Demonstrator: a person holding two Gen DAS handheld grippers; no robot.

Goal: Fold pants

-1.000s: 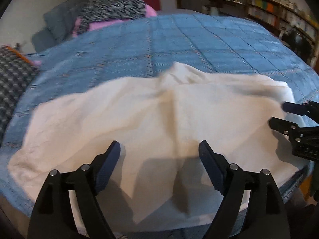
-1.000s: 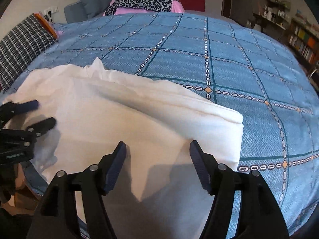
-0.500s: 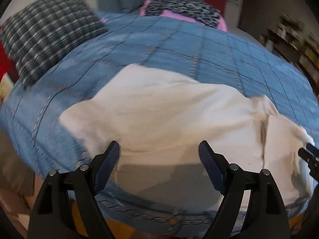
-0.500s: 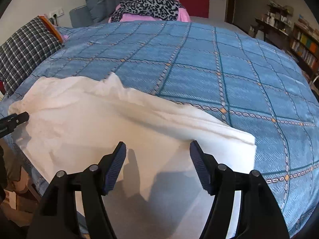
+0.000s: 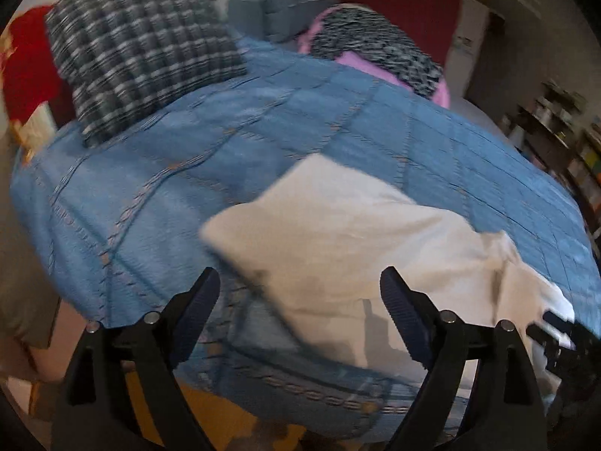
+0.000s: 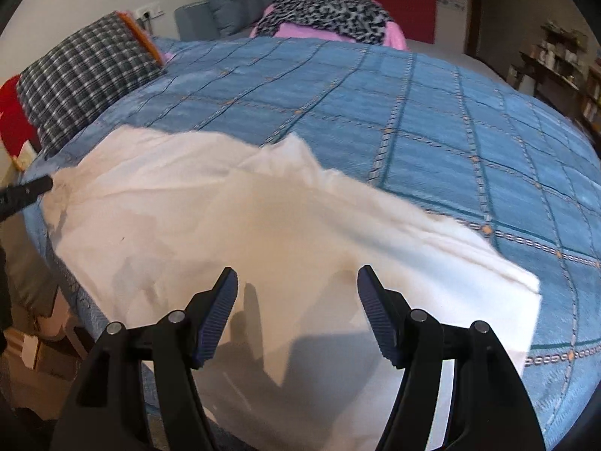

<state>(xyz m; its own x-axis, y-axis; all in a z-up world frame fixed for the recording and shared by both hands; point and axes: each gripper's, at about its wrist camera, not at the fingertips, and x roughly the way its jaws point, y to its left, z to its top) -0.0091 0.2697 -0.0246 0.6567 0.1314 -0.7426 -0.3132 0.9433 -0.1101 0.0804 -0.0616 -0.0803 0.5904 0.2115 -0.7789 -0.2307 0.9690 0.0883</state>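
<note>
White pants (image 6: 263, 225) lie spread and rumpled on the blue checked bedspread (image 6: 432, 120), along its near edge, one end hanging slightly over it. Right gripper (image 6: 296, 289) above the cloth near that edge, jaws spread, nothing between them. Left gripper (image 5: 300, 293) above the pants' other end at the near edge, jaws opening, nothing pinched; view blurred. Plaid pillow (image 6: 79, 86) at the far left corner; pink blanket with leopard-print throw (image 6: 326, 11) at the far edge.
</note>
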